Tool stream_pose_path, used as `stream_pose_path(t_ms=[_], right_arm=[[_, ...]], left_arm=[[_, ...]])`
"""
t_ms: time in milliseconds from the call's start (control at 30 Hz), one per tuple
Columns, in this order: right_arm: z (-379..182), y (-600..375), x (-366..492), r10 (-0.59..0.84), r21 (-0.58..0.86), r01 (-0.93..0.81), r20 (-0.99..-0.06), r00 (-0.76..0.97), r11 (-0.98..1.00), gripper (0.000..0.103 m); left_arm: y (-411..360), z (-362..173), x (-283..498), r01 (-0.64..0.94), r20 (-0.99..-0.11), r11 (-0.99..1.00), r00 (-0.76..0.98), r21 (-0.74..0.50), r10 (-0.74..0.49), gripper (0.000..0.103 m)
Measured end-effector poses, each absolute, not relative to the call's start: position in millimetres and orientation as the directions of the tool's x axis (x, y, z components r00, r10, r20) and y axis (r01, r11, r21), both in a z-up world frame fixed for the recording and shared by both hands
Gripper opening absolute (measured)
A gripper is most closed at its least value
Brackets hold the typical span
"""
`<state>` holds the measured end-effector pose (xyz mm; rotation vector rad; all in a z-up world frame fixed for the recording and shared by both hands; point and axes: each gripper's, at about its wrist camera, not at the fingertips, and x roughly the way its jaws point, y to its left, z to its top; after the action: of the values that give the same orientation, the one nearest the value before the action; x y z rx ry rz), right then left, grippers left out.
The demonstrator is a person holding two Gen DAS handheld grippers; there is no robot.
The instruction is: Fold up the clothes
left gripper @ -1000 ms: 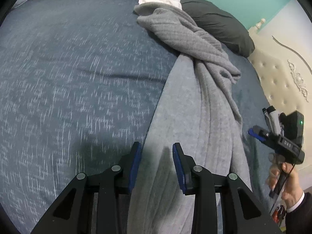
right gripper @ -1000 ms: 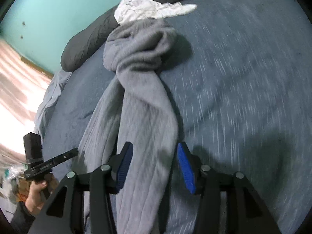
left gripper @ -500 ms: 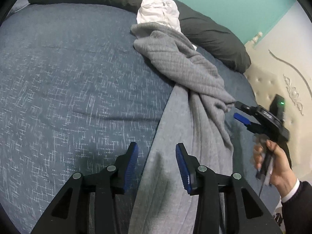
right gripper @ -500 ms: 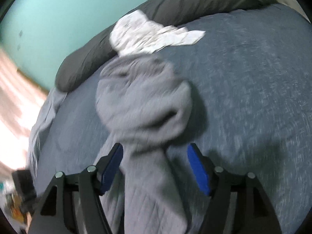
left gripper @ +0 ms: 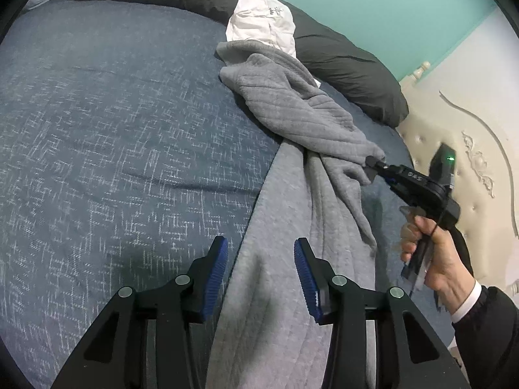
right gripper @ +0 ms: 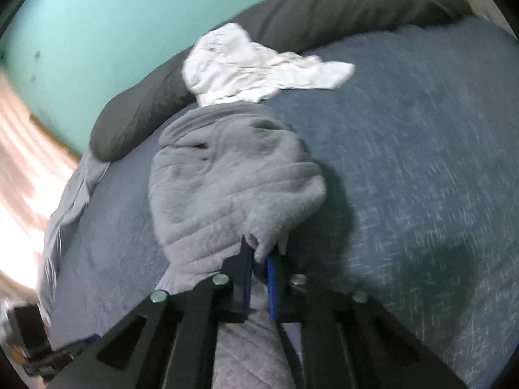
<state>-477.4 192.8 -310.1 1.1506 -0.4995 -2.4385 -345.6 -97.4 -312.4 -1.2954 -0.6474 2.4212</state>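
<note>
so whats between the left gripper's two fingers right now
In the left wrist view, the open left gripper has the edge of the grey garment and some blue bedspread between its fingers.

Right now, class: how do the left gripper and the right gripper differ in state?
The left gripper is open and holds nothing, poised over the grey garment; the right gripper is shut on a bunched fold of it. Both have black arms, blue pads and point toward the white cloth.

Right claw [right gripper: 259, 256] moved forward, now clamped on grey garment [right gripper: 227, 175] fold.
</note>
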Motion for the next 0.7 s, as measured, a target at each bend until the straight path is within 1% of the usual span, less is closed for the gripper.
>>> stream_pose_path(t_ms=[200, 367, 500, 700], right_arm=[[-266, 177, -426, -0.564, 0.445, 0.351, -0.576, -0.592, -0.824, 0.005], [-230, 168, -360, -0.617, 0.433, 0.44, -0.531, -0.581, -0.787, 0.005], [-215, 166, -301, -0.647, 0.427, 0.487, -0.529, -0.549, -0.762, 0.005], [-209, 167, -205, -0.694, 0.434, 0.551, -0.547, -0.467, -0.713, 0.005]], left_arm=[[-106, -301, -322, -0.033, -0.673, -0.818, -0.55, -0.574, 0.495, 0.047], [-107, -282, -296, -0.037, -0.659, -0.815, -0.568, -0.578, 0.493, 0.048], [-107, -265, -273, -0.042, -0.648, -0.814, -0.583, -0.579, 0.49, 0.048], [-101, -252, -249, -0.043, -0.634, -0.804, -0.591, -0.593, 0.499, 0.056]])
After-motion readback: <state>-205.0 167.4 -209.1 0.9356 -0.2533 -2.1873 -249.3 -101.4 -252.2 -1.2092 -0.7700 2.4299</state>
